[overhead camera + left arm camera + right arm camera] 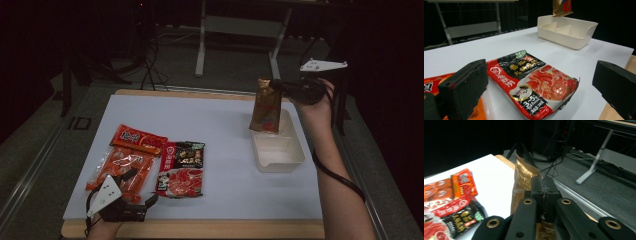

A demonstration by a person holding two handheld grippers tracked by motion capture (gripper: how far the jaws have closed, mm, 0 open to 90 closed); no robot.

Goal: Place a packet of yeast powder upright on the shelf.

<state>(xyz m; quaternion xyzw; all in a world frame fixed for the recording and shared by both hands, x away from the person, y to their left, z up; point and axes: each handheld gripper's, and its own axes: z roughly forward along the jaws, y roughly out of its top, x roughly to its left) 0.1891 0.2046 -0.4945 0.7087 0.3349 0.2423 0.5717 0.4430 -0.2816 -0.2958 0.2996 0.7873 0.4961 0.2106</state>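
The white tray (278, 150) is sitting on the table's white mat (225, 120), its compartments bare. Well to its left, three snack packets are lying: a red-and-black packet (181, 169), an orange packet (121, 170) and a red packet (138, 139). The left gripper (141, 188) is resting beside them, jaws spread. The right gripper (278, 85) is pinching the gold pouch (266, 106) by its top edge, dangling it just over the tray's far end.
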